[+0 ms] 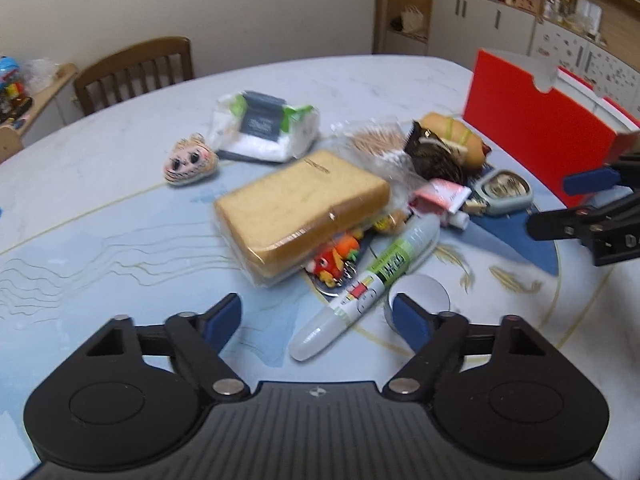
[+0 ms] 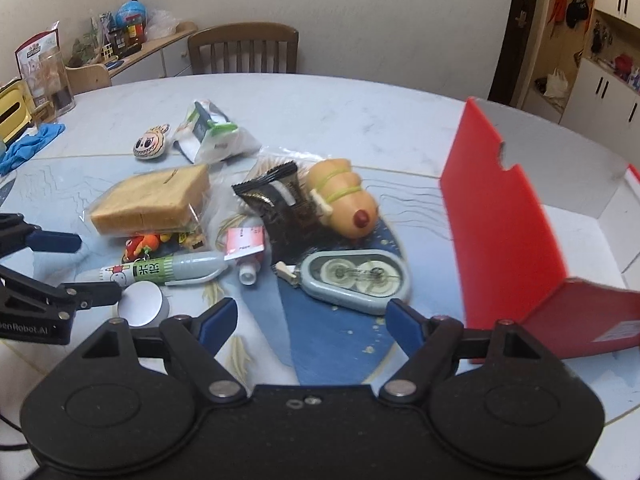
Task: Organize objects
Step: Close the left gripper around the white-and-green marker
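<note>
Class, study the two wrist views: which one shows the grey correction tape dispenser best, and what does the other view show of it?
The right wrist view: the correction tape dispenser lies near and unobstructed, both inner reels visible through its window. In the left wrist view it is smaller, farther off and blurred, beside the pink tube.

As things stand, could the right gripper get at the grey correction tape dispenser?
Probably yes. The right gripper is open, and the correction tape dispenser lies flat just beyond its fingertips with nothing on top. The red box stands off to the right, apart from it.
</note>
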The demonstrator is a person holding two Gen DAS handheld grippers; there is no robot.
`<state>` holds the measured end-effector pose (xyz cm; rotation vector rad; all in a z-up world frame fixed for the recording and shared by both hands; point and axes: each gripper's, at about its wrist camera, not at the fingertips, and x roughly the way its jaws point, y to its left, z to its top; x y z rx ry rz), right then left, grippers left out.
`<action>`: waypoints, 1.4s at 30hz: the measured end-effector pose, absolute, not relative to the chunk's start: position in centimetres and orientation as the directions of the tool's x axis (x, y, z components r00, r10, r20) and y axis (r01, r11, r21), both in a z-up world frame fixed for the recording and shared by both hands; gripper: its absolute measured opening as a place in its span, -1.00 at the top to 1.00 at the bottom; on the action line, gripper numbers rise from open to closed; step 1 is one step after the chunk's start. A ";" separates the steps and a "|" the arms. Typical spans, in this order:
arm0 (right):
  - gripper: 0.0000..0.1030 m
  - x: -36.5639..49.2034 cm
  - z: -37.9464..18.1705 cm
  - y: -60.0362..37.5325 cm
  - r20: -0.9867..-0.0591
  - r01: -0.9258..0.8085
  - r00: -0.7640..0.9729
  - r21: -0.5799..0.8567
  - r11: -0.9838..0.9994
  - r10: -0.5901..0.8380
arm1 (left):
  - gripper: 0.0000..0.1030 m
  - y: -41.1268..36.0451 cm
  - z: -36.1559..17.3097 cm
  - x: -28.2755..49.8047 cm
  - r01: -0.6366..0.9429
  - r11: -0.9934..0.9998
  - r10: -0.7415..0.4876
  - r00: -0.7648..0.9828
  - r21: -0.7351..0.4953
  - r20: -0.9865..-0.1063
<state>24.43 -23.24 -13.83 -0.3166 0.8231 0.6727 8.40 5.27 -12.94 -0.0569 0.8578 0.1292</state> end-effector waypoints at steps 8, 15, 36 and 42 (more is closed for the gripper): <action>-0.33 25.1 -15.2 -20.6 -0.783 -0.688 0.445 0.011 0.725 0.435 | -0.08 5.5 -12.9 8.6 -0.092 0.994 0.015 0.661 -0.061 -0.750; -0.10 25.4 -15.6 -18.8 -0.790 -0.723 0.417 0.012 0.691 0.449 | 0.26 5.8 -12.8 8.7 -0.034 0.993 -0.063 0.660 -0.113 -0.749; 0.69 26.7 -16.2 -18.7 -0.803 -0.743 0.359 0.062 0.666 0.475 | 0.69 5.9 -12.7 7.2 -0.003 0.981 -0.145 0.643 -0.192 -0.752; 0.67 26.7 -16.1 -18.2 -0.809 -0.757 0.366 0.029 0.653 0.459 | 0.68 5.2 -12.7 8.5 0.028 0.988 -0.137 0.635 -0.154 -0.760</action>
